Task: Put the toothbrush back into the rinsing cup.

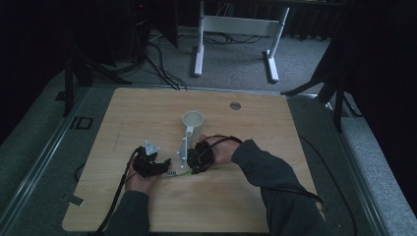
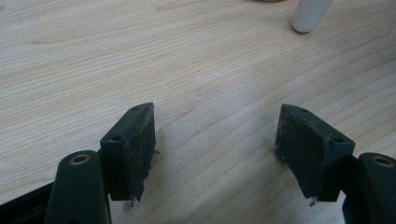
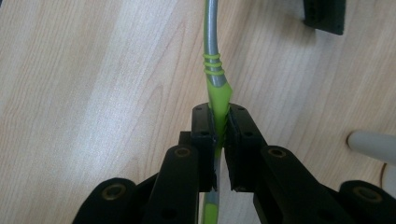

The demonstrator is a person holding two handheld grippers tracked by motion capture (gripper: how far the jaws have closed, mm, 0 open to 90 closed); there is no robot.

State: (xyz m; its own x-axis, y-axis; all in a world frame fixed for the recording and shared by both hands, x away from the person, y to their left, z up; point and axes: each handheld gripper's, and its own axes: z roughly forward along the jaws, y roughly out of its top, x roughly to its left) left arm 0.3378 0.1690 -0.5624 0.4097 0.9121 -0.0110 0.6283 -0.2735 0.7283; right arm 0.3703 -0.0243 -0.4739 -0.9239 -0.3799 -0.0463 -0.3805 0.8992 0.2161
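On the wooden table (image 1: 147,113), seen from the high view, the left gripper (image 1: 160,166) lies low in the person's left hand (image 1: 140,181), its grey three-cornered plate (image 1: 151,148) on top. In the left gripper view its jaws stand spread wide apart over bare wood, with nothing between the pads (image 2: 137,149); a white rounded end (image 2: 309,16) of something pokes in at the top right, too cropped to identify.

Between the two grippers lies a thin green-and-grey utensil (image 1: 178,173), its long axis running roughly left to right across the table, with a small toothed grey end (image 1: 170,173) pointing toward the left gripper. What kind of utensil it is cannot be told from above.

The right gripper (image 1: 196,164) is pressed together on this utensil. The right gripper view gives what the high view cannot: the jaws pinch a bright green handle (image 3: 218,100), from which a grey metal shaft (image 3: 211,32) wound with thin green rings extends straight away from the camera.

Just behind the right gripper stands a white cup (image 1: 193,123) with a long white handle (image 1: 185,146) reaching toward the person. A small round grommet (image 1: 235,105) sits farther back right. No readable writing appears anywhere.
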